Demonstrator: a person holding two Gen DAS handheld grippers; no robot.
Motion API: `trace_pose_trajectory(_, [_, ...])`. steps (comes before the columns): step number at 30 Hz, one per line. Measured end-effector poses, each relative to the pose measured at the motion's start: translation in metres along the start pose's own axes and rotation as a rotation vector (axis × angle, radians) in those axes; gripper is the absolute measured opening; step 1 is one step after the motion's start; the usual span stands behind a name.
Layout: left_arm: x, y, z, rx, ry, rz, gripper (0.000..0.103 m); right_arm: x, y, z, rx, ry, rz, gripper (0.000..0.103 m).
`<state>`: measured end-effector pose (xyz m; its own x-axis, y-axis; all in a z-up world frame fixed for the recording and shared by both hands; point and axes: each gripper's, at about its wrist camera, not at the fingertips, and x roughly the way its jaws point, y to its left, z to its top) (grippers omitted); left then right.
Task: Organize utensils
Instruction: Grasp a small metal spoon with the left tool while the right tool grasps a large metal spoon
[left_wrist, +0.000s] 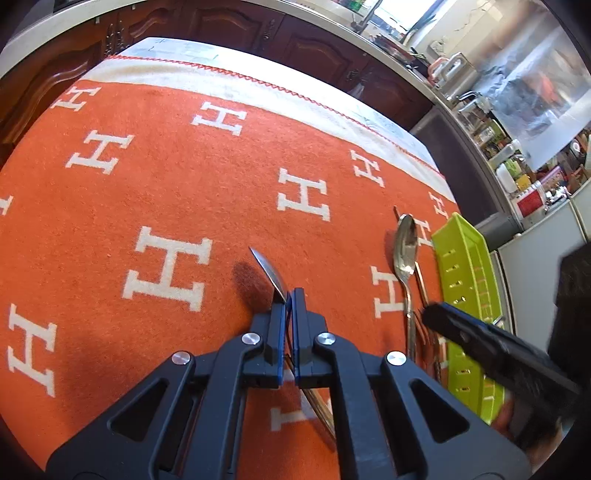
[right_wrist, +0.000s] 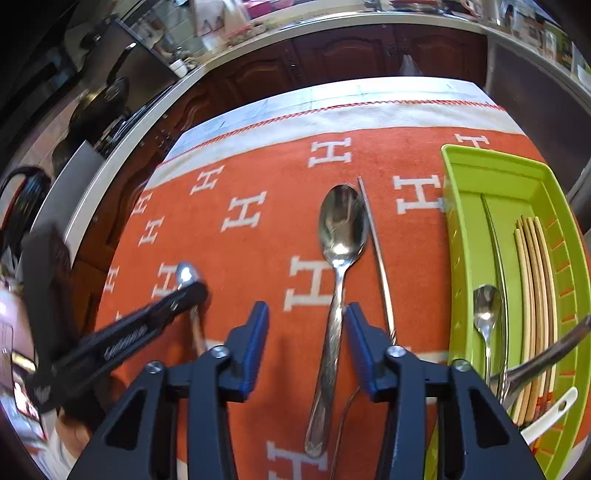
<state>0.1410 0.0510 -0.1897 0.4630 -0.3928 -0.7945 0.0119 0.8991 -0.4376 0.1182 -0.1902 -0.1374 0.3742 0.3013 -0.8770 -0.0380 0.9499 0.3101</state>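
The work surface is a table covered by an orange woven cloth (left_wrist: 192, 206) patterned with white letter H shapes and finished with a cream border and red zigzag stitching. Dark brown carved wooden cabinets (right_wrist: 332, 55) under a pale countertop are running behind the table, and the counter is carrying cluttered jars and containers, too small to identify.

The left gripper (left_wrist: 287, 299) is pinching its jaws tight on a shiny metal spoon (left_wrist: 271, 273), whose bowl is sticking out edge-on above the fingertips while the handle is passing back beneath the jaws.

The right gripper (right_wrist: 306, 317) is holding its blue-padded jaws partly apart, straddling the handle of a large polished steel tablespoon (right_wrist: 341, 236) that is lying flat on the cloth, bowl toward the cabinets. The pads are not touching the handle. A thin metal rod-like utensil (right_wrist: 376, 251) is lying just beside that spoon on its right.

A lime green slotted plastic tray (right_wrist: 461, 229) is sitting at the right side of the cloth, holding pale wooden chopsticks (right_wrist: 532, 280), a small steel teaspoon (right_wrist: 487, 306), a white plastic handle (right_wrist: 550, 413) and further metal cutlery.
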Motion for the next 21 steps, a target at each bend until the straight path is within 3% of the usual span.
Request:
trace_pose_trajectory(10, [-0.009,0.005,-0.004,0.006,0.008,-0.046,0.0,0.04,-0.031,0.038,0.202,0.116,0.031,0.026])
trace_pose_trajectory(21, [-0.018,0.019,-0.009,-0.001,0.008,-0.073,0.0,0.054,-0.029,0.059,0.276,0.079,-0.032,0.026])
